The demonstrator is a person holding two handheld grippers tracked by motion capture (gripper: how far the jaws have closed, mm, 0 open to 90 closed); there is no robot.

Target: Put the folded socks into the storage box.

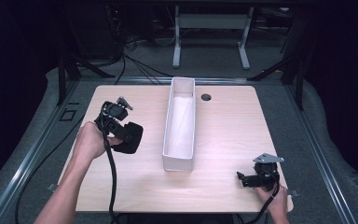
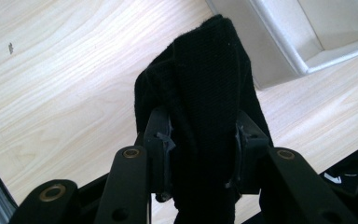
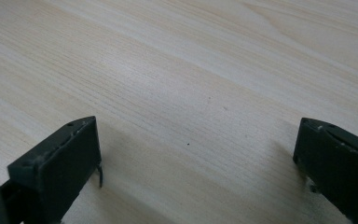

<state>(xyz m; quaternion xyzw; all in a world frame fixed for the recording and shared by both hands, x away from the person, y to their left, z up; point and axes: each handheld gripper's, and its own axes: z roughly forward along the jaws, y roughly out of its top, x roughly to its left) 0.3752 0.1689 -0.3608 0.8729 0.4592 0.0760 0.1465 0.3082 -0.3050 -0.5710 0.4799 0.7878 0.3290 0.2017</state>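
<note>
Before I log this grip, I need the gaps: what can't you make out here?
- Cloth: lower end cut off by the bottom edge of the left gripper view, behind the left gripper.
- Cloth kind: high view too small and dark.
- Box: contents unclear; near wall hides its front floor.
- Right gripper: jaws cropped.

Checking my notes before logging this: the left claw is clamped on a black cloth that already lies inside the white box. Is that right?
Not quite. The left claw is clamped on the black cloth, but the cloth is outside the white box, held over the table to the box's left. The high view shows it.
</note>
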